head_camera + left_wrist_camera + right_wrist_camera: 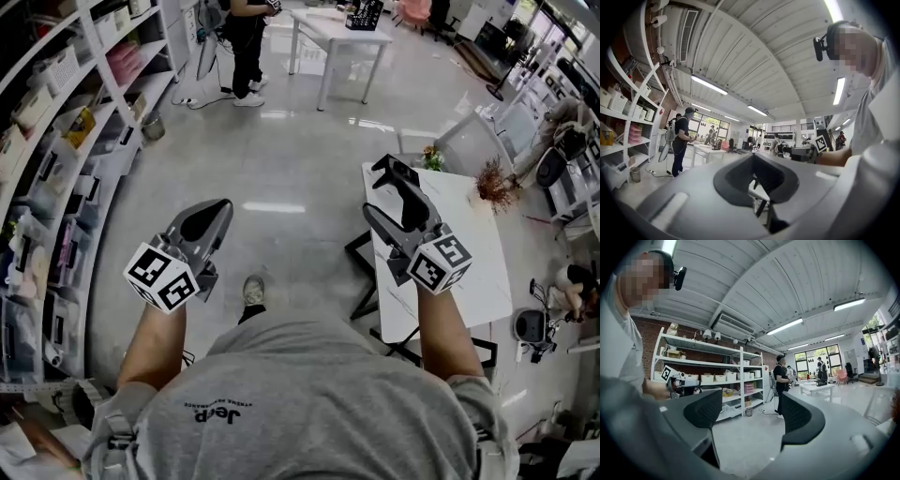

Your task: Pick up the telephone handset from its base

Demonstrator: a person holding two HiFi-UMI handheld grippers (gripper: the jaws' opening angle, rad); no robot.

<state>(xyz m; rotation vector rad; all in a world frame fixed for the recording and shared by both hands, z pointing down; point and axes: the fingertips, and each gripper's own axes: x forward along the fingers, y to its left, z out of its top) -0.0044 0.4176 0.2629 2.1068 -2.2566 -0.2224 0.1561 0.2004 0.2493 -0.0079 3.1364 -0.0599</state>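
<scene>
No telephone or handset shows in any view. My left gripper (208, 220) is held at waist height over bare floor, with its jaws together and nothing between them; in the left gripper view its dark pads (757, 180) meet. My right gripper (386, 192) hovers over the near-left edge of a white table (469, 262). Its jaws stand apart and empty, and in the right gripper view floor shows between the two black pads (801, 418). Both grippers point forward into the room.
The white table carries a dried plant (492, 180) and a small potted plant (432, 157) at its far end. Shelving with boxes (56, 169) lines the left wall. A person (246, 47) stands near another white table (339, 36) at the back.
</scene>
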